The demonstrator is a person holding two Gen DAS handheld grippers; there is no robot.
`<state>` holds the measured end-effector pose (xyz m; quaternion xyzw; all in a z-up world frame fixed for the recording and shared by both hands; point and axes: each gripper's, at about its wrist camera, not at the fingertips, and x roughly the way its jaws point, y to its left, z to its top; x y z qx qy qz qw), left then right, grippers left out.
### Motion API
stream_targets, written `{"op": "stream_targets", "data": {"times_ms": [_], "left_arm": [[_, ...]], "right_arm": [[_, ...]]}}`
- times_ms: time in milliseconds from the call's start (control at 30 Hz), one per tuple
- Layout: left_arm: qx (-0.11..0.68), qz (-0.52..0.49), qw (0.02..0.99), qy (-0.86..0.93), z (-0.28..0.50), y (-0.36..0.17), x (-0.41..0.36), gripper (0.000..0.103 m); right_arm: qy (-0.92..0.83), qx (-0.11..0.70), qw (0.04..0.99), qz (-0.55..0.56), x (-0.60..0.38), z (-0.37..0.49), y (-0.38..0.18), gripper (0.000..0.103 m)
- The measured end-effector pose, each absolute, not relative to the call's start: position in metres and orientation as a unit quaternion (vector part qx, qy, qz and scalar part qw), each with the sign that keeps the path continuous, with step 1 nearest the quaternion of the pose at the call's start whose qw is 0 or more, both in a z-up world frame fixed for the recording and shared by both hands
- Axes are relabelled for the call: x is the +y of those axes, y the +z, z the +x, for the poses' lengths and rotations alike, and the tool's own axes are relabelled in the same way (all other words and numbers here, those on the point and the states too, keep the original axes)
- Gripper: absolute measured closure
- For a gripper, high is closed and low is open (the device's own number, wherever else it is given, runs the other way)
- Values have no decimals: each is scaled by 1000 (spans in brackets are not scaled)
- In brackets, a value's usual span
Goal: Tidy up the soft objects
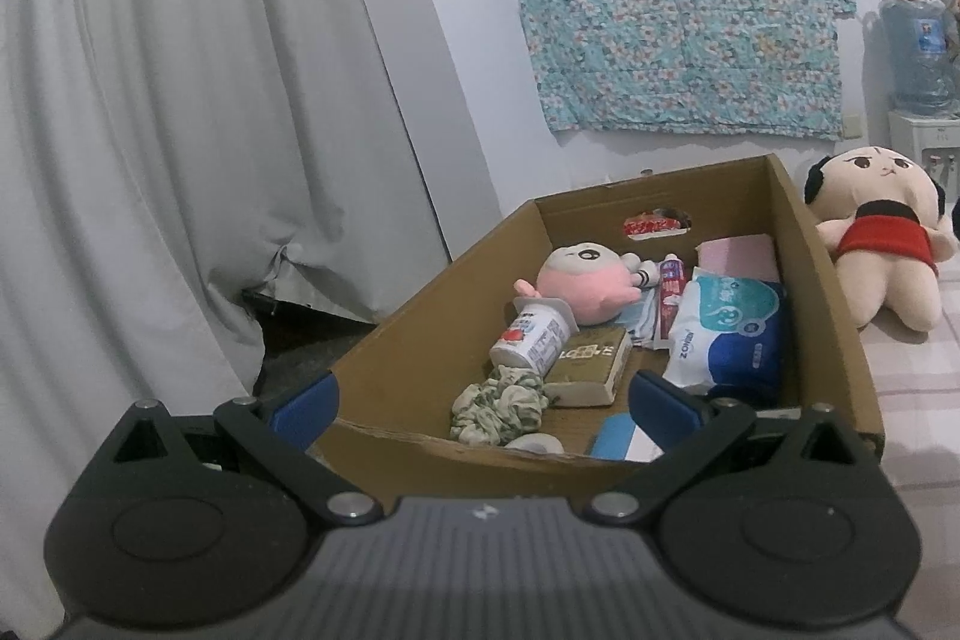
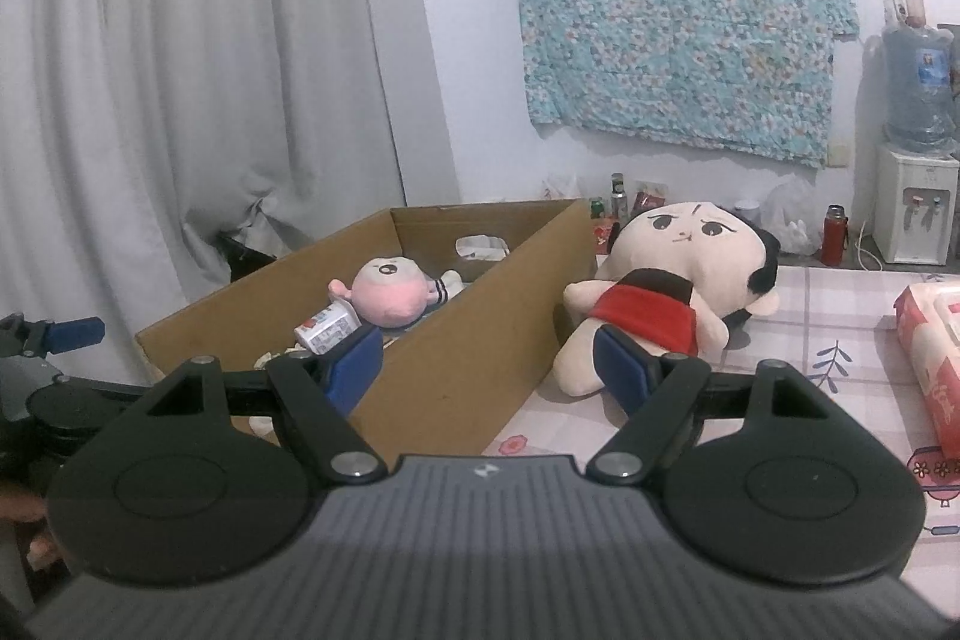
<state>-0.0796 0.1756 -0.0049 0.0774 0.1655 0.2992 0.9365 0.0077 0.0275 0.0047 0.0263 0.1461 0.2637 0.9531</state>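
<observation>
Cardboard box point(image 1: 828, 280) is sitting at twelve o'clock of my gaping, empty left tool point(image 1: 483, 403); my right tool point(image 2: 486, 367) is gaping too, big doll point(image 2: 672, 280) at one o'clock.

The blue-and-white soft plastic pack of wipes or tissues point(image 1: 729, 334), lying inside the brown cardboard box point(image 1: 834, 316), carries the one word that reads clearly: "ZONBN" or something very close, printed in blue capitals along its white left edge. The olive-gold rectangular packet point(image 1: 591, 364) next to it bears large pale characters, too blurred to make out. The small white bottle with a red mark point(image 1: 531, 340) has dense print on its label, illegible. The red-and-white tube point(image 1: 672, 292) and the red tissue pack point(image 2: 933, 370) show printing that cannot be read.
</observation>
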Motion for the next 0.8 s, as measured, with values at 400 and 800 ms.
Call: {"op": "stream_targets", "data": {"times_ms": [400,800], "left_arm": [[160,74,936,306,-81,-5,173,0],[165,72,935,307,-82,-4,171,0]], "right_arm": [[297,142,943,47,32,4,8,24],[294,143,944,35,36,2,6,23]]}}
